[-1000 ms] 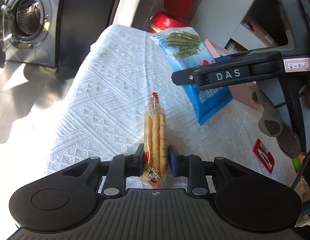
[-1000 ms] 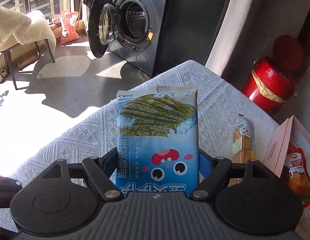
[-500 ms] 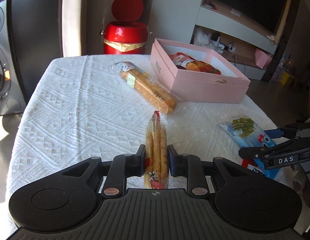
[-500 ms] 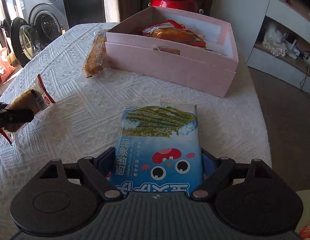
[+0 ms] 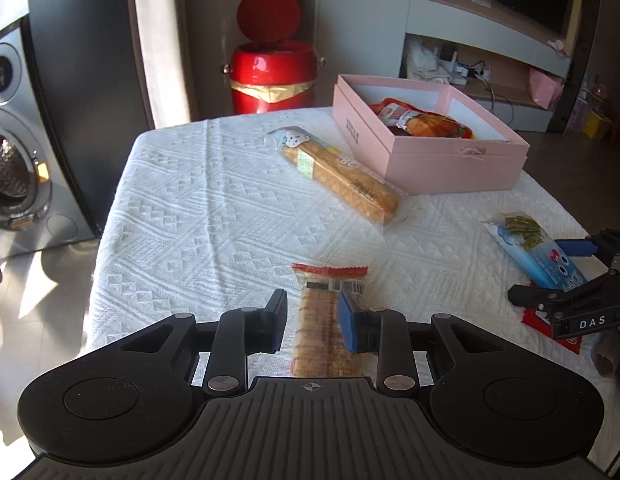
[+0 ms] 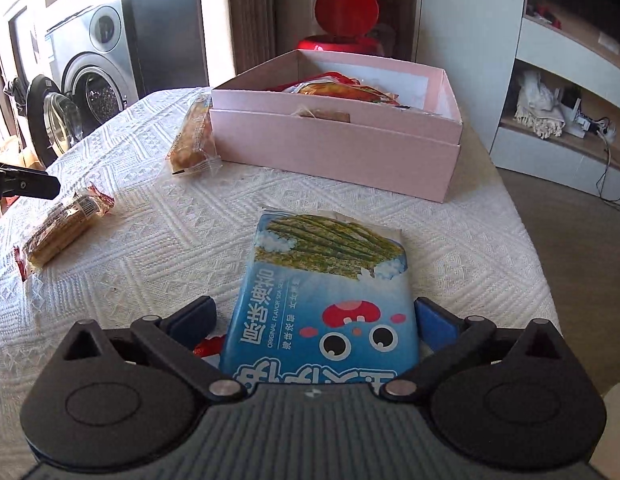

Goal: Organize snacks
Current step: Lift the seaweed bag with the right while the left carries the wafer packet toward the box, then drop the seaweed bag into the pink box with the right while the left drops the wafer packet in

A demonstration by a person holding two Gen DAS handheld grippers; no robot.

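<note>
Right wrist: washer's open door [image 6: 49, 120]; left wrist crops it.

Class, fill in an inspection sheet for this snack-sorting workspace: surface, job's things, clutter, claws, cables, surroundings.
Surface: white cloth over the table.
Job's things: pink box open, red packet inside; long biscuit pack beside it; cracker pack and blue seaweed bag lying flat.
Clutter: small red wrapper under the bag.
Claws: left claw opening, astride the crackers; right claw opening, pads clear of the bag.
Cables: wires by the shelving.
Surroundings: red bin, washing machine.
</note>
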